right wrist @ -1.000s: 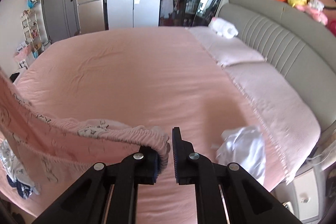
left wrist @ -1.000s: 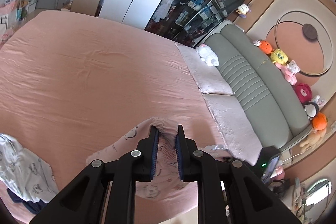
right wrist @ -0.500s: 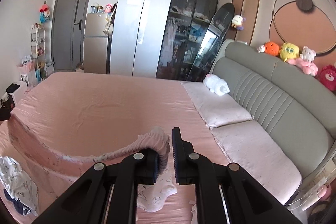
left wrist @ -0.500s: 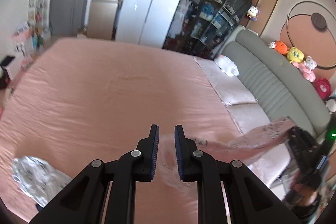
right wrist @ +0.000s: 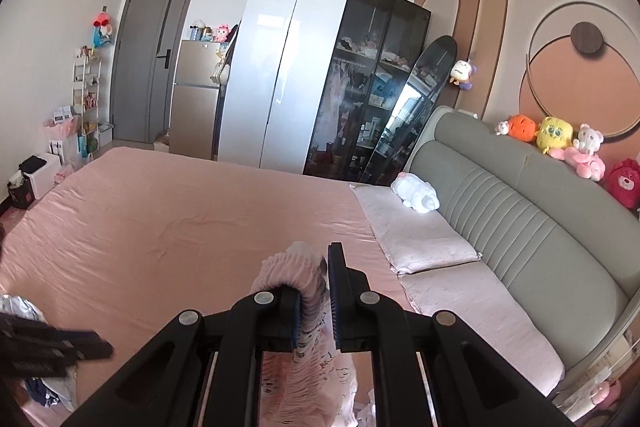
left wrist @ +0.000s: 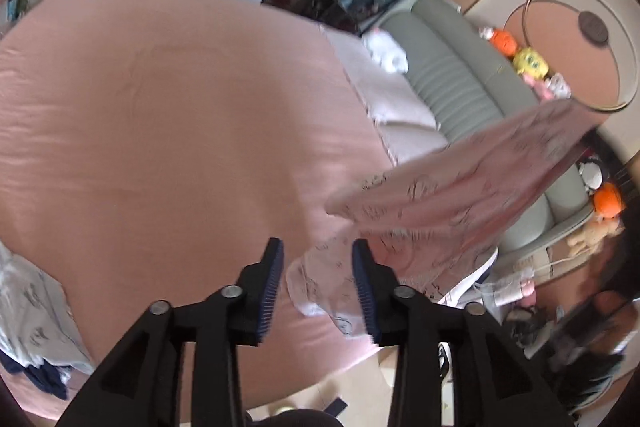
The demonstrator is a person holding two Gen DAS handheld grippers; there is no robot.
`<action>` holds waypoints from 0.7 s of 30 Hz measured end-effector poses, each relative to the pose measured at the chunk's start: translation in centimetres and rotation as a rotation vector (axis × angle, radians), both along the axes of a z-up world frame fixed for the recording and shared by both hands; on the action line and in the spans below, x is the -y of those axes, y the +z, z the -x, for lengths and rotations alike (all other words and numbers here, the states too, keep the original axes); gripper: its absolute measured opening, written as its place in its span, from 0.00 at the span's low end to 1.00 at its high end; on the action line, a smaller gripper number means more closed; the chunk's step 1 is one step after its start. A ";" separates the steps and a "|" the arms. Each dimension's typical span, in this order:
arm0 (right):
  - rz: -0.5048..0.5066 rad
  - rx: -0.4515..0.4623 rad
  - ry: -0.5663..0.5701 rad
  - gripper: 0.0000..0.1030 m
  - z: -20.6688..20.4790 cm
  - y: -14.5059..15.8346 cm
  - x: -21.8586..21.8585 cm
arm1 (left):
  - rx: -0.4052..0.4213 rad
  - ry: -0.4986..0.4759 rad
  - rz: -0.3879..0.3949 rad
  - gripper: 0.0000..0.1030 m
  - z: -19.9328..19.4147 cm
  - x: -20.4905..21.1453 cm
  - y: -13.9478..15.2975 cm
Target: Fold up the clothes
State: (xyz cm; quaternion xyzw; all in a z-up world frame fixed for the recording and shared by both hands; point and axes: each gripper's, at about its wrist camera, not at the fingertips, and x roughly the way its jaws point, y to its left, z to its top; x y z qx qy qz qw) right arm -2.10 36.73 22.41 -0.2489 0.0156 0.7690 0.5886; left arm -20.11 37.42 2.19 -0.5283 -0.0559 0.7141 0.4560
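A pink printed garment (left wrist: 440, 195) hangs stretched from the upper right down toward the bed. My left gripper (left wrist: 318, 287) hovers over its lower end with jaws opening. The fabric shows in the gap, and neither blue pad (left wrist: 272, 283) presses on it. In the right wrist view, my right gripper (right wrist: 316, 299) is shut on the garment's gathered elastic waistband (right wrist: 292, 271), held high over the bed. The rest of the garment drops below the fingers out of sight. The left gripper (right wrist: 52, 347) appears as a dark blur at the lower left.
A wide pink bed sheet (left wrist: 160, 127) fills the middle. Two pale pillows (right wrist: 416, 239) lie along a grey headboard (right wrist: 520, 227) topped with plush toys. A heap of white and dark clothes (left wrist: 32, 327) sits at the near left edge. Wardrobes stand beyond the bed.
The left gripper let go of the pink garment and its jaws spread apart. The right gripper rose with the waistband, so the garment now hangs from it alone.
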 end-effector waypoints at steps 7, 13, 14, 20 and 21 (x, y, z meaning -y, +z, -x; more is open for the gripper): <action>-0.004 0.019 0.031 0.08 1.1 0.4 0.6 | 0.283 0.027 -0.088 0.62 0.4 -1.3 -6.0; 0.002 0.031 0.067 0.08 2.8 0.0 1.0 | 0.380 0.105 -0.123 0.62 0.7 1.1 -7.8; 0.006 0.032 0.073 0.08 3.1 -0.1 1.0 | 0.392 0.111 -0.132 0.62 0.6 1.3 -7.9; 0.025 0.022 0.098 0.08 5.0 -0.6 1.4 | 0.428 0.122 -0.150 0.62 -0.2 1.6 -8.3; 0.028 0.017 0.102 0.08 5.2 -0.7 1.4 | 0.428 0.128 -0.146 0.62 -0.2 1.3 -8.5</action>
